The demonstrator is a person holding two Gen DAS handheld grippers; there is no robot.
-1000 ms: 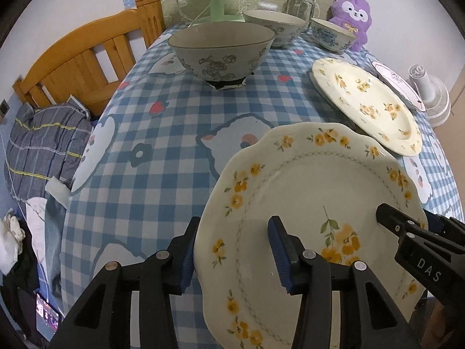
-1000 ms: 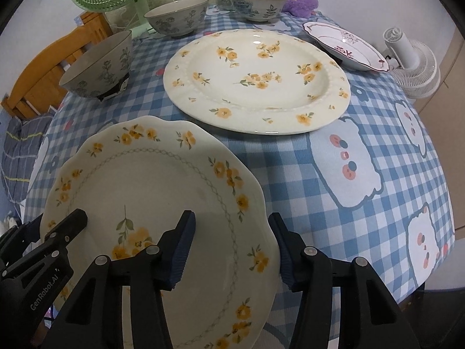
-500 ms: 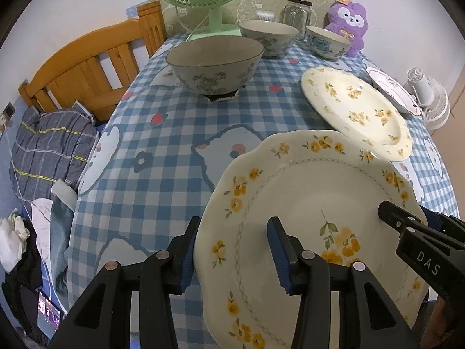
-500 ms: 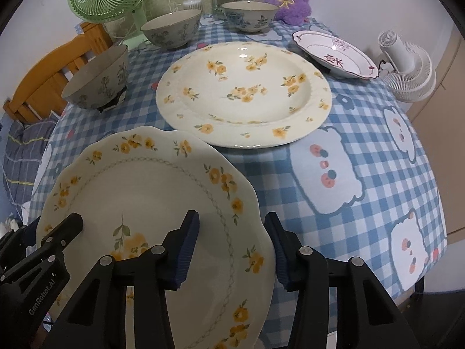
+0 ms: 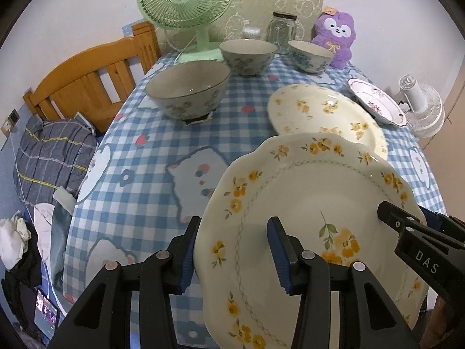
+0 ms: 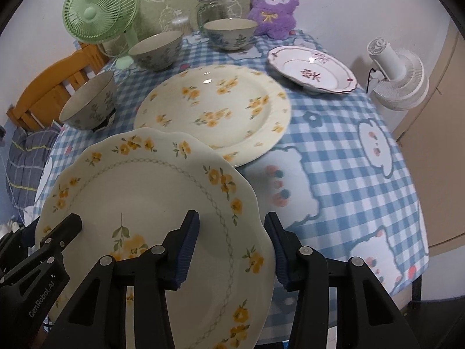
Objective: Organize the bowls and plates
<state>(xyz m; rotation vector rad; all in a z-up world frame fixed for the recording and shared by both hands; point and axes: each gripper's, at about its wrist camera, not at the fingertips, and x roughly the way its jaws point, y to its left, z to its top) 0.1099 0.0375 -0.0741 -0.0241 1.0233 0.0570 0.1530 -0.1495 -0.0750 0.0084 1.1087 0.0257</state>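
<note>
Above the checked worktop (image 5: 139, 174), left tool (image 5: 232, 250) and right tool (image 6: 232, 247), each half-open, clamp opposite rims of the scalloped plate (image 6: 151, 192); stacking it onto the round plate (image 6: 215, 110) likely comes next.

Even indoor light, fairly bright. Small glare spots on the big flowered plate (image 6: 212, 113). Soft shadow under the held plate (image 6: 151, 203). Heavy fisheye bending, black corners. Slight blur on far plate rims; tongs sharp.
</note>
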